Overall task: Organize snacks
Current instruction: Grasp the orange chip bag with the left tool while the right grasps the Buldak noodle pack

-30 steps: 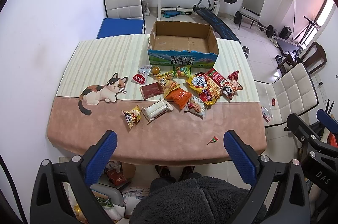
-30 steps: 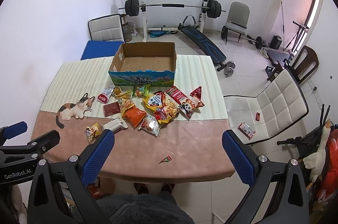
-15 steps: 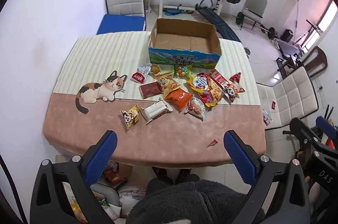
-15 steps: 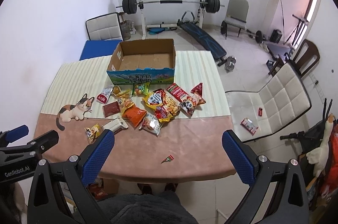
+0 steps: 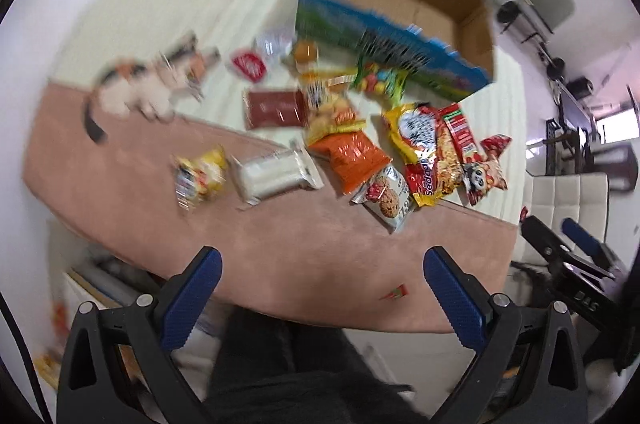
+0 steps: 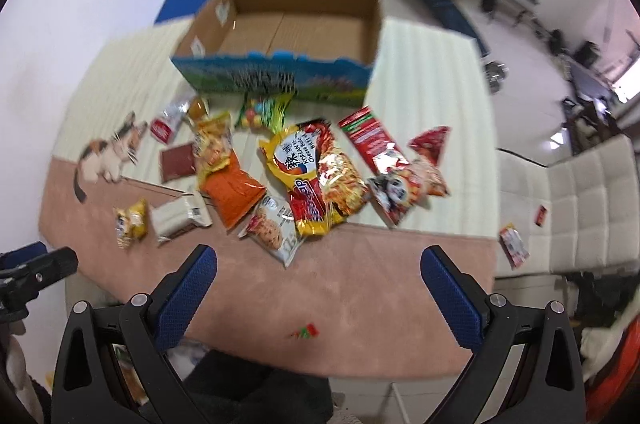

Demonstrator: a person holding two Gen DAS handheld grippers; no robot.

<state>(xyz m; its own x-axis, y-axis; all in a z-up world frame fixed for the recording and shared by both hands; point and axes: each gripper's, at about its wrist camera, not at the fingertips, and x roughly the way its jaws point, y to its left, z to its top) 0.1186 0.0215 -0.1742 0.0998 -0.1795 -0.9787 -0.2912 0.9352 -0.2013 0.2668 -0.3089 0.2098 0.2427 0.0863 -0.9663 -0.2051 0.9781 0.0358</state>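
Fuzzy pink table point(image 6: 360, 276) | crinkly foil snack packs point(image 6: 316, 176) by cardboard box point(image 6: 280, 24) | L tool point(image 5: 320, 284) + R tool point(image 6: 318, 280) released, empty

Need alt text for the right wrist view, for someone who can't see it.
The open right gripper hangs above the near edge of a table holding nothing, with a scatter of snack packets ahead of it. Behind the packets stands an empty cardboard box. The picture is blurred; gym gear and chairs show beyond the table.
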